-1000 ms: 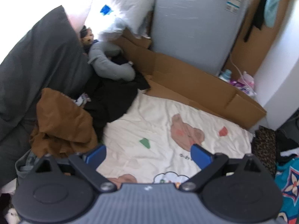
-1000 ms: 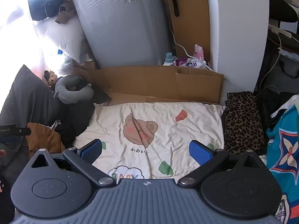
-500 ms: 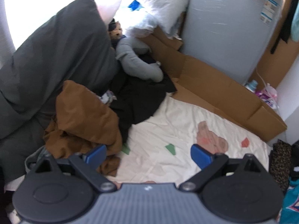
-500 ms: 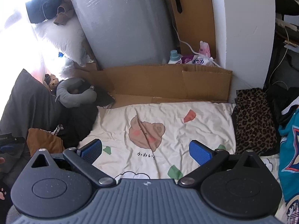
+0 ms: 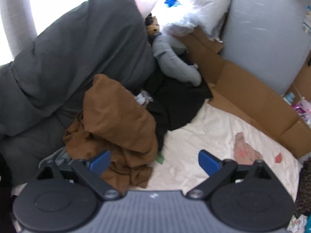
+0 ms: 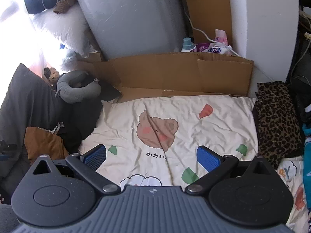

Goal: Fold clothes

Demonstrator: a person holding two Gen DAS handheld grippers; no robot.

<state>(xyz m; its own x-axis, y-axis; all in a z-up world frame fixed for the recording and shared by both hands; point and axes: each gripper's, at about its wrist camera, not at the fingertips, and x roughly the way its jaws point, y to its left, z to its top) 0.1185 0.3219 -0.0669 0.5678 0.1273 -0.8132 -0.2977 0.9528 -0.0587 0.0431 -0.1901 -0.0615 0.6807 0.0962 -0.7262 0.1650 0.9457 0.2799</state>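
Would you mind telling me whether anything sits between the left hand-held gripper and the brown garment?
Nothing visible does: the open left hand-held gripper faces the crumpled brown garment directly, its left finger already over the cloth's near edge.

You have open room over the flat cream sheet (image 6: 194, 124), but the brown clothes pile (image 5: 116, 128) and dark pillow (image 5: 77, 54) block your left side, the cardboard wall (image 6: 175, 73) shuts the far edge, and the spotted cloth (image 6: 276, 120) crowds your right.
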